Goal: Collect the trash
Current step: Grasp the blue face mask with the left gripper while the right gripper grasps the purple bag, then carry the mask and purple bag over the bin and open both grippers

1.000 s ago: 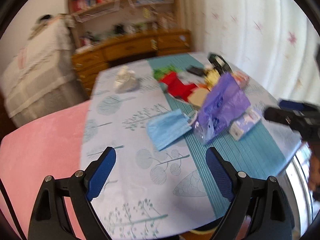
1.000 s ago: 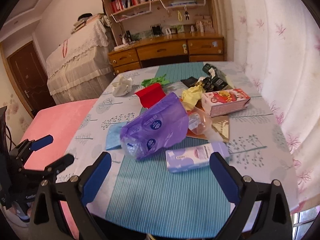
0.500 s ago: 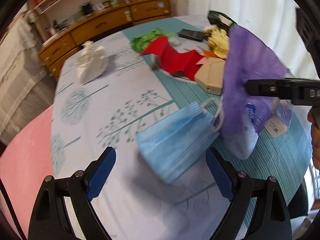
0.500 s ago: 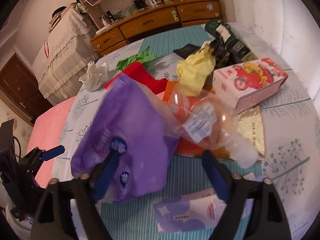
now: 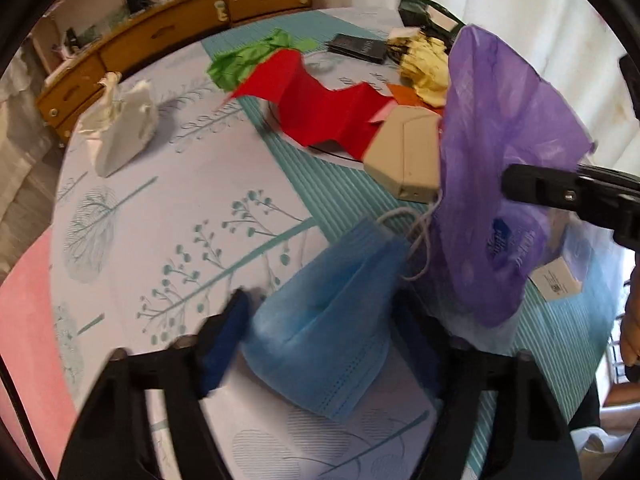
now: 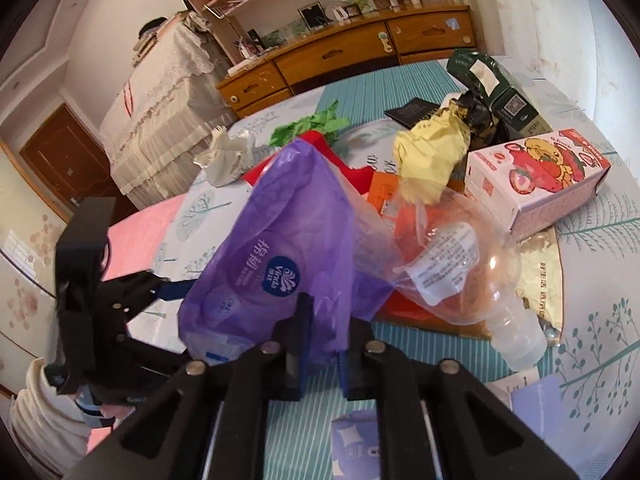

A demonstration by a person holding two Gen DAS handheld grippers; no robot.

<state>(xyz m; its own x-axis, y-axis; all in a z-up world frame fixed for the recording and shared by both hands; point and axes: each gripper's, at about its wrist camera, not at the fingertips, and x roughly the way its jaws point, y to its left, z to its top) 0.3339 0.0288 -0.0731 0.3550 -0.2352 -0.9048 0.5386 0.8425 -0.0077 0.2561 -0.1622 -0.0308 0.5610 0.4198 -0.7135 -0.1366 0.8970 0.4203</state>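
A blue face mask (image 5: pixel 320 340) lies on the patterned tablecloth (image 5: pixel 180 216). My left gripper (image 5: pixel 322 336) is closing on it; the mask fills the gap and bunches up against both pads. A purple plastic bag (image 6: pixel 288 240) is pinched near its lower edge by my right gripper (image 6: pixel 326 340), which is shut on it. The left wrist view shows that bag (image 5: pixel 500 152) standing up beside the mask, with the right gripper's fingers (image 5: pixel 560 192) on it. My left gripper (image 6: pixel 160 292) also shows at the left of the right wrist view.
More litter covers the far table: red paper (image 5: pixel 320 112), green paper (image 5: pixel 256 60), a white crumpled tissue (image 5: pixel 120 132), a beige box (image 5: pixel 404 160), yellow paper (image 6: pixel 432 160), a clear bottle (image 6: pixel 460 276), a juice carton (image 6: pixel 536 184). A wooden dresser (image 6: pixel 340 56) stands behind.
Both grippers came down to the table. The right one closed on the purple bag and stood it up. The left one moved over the blue mask and its jaws narrowed around it.
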